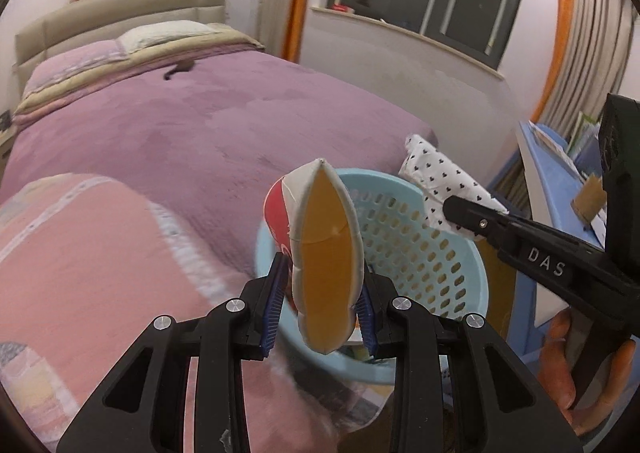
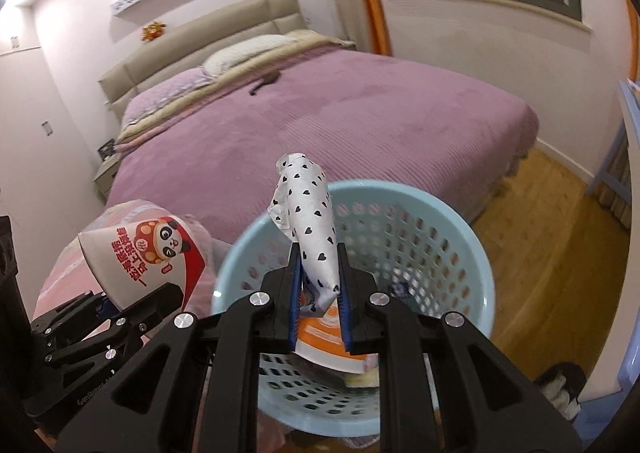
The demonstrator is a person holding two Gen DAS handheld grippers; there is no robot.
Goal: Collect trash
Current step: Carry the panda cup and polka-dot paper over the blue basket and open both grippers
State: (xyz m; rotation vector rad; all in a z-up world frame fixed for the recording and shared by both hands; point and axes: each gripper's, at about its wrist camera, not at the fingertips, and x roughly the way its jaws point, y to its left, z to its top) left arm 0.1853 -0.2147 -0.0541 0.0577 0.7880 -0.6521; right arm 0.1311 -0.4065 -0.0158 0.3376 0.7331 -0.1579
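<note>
Left wrist view: the left gripper (image 1: 322, 307) pinches a flattened white-and-red paper cup with an orange inside (image 1: 324, 257), held upright over the near rim of the light-blue perforated plastic basket (image 1: 460, 273). Right wrist view: the right gripper (image 2: 318, 299) is pressed together on a crumpled white wrapper printed with black hearts (image 2: 310, 229), above the same basket, with the purple-covered bed (image 2: 320, 125) beyond.
</note>
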